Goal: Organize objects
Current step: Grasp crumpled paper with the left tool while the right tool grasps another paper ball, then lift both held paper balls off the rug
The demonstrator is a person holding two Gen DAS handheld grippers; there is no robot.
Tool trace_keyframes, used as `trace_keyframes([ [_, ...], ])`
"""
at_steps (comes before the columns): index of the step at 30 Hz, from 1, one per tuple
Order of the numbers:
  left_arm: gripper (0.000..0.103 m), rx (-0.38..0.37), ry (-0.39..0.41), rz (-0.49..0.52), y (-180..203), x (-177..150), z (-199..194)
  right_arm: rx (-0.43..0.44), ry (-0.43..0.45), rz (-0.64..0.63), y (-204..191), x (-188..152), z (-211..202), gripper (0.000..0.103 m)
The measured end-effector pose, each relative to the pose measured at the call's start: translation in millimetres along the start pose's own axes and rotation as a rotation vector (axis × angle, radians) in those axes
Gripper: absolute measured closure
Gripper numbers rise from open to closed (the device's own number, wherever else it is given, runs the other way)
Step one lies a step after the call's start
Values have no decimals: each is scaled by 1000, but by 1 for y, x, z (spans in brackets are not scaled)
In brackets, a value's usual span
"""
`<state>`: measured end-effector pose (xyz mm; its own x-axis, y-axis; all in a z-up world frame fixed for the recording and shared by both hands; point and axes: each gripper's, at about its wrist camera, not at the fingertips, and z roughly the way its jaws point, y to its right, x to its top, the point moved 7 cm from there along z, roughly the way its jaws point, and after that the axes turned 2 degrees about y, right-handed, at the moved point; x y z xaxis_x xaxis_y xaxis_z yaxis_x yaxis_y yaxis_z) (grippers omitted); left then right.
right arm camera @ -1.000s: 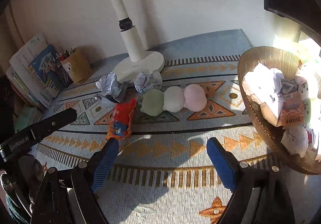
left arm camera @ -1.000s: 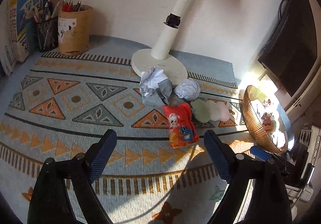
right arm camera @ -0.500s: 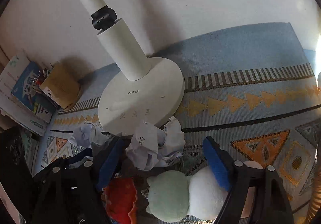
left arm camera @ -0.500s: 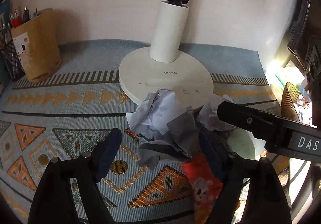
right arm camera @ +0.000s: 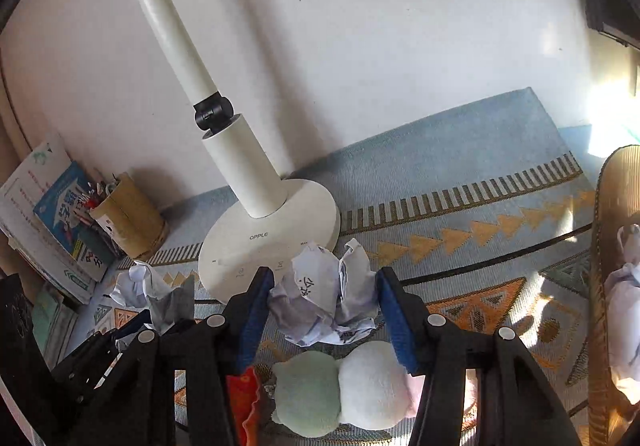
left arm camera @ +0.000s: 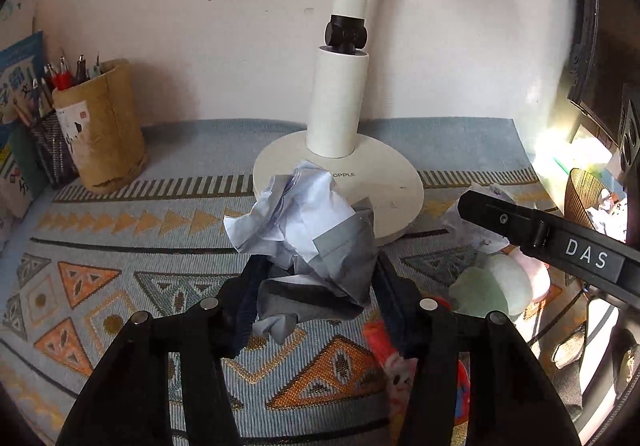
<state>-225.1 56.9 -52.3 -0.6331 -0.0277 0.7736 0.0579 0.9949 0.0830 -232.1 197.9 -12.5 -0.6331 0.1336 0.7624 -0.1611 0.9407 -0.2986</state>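
Observation:
My left gripper point(left arm camera: 316, 286) is shut on a large crumpled white and grey paper ball point(left arm camera: 308, 230) in front of the lamp base. My right gripper point(right arm camera: 325, 310) has its blue pads on either side of a second crumpled paper ball point(right arm camera: 324, 298), touching or nearly touching it. Below it lies a soft toy of green, white and pink lobes point(right arm camera: 344, 390), also in the left wrist view point(left arm camera: 496, 286). A red snack packet point(left arm camera: 404, 366) lies on the mat, seen in the right wrist view point(right arm camera: 244, 406) too. The left-held paper ball shows in the right wrist view point(right arm camera: 152, 294).
A white lamp with a round base point(left arm camera: 360, 174) stands at the back middle. A tan pen holder point(left arm camera: 100, 126) and books point(right arm camera: 52, 222) stand at the back left. A wicker basket point(right arm camera: 600, 286) with crumpled paper stands at the right. A patterned mat point(left arm camera: 100, 278) covers the table.
Both grippers moved forward to the paper balls near the lamp base. The left one closed on the large paper ball. The right one narrowed around the smaller ball.

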Motion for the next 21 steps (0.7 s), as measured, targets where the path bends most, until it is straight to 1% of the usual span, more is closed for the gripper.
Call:
trace_keyframes([
  [2, 53, 71, 43, 24, -1, 2, -8, -18, 68, 1, 0, 9, -30, 51],
  [4, 53, 107, 82, 66, 4, 1, -23, 12, 92, 7, -3, 9, -62, 51],
  [5, 53, 124, 94, 90, 7, 0, -33, 23, 93, -1, -6, 3, -77, 51],
  [6, 53, 130, 95, 107, 11, -2, -42, 25, 91, -23, -9, -5, -93, 51],
  [8, 53, 114, 86, 109, 19, -11, -66, 22, 83, -76, -10, -27, -122, 50],
  [10, 53, 66, 71, 62, 25, -28, -92, 11, 70, -119, -6, -53, -144, 50],
  [13, 53, 18, 23, -30, 33, -61, -112, -70, 29, -195, 7, -91, -157, 50],
  [14, 53, 30, 15, -43, 36, -73, -117, -97, 10, -220, 12, -102, -159, 50],
  [16, 53, 107, -8, -21, 41, -91, -121, -159, -12, -268, 20, -120, -159, 50],
  [17, 53, 129, -17, -13, 46, -98, -123, -175, -18, -284, 23, -127, -158, 50],
  [19, 53, 118, 8, -8, 55, -106, -127, -148, -49, -255, 31, -135, -154, 50],
  [21, 53, 124, 11, 12, 59, -107, -124, -126, -16, -212, 39, -130, -162, 49],
])
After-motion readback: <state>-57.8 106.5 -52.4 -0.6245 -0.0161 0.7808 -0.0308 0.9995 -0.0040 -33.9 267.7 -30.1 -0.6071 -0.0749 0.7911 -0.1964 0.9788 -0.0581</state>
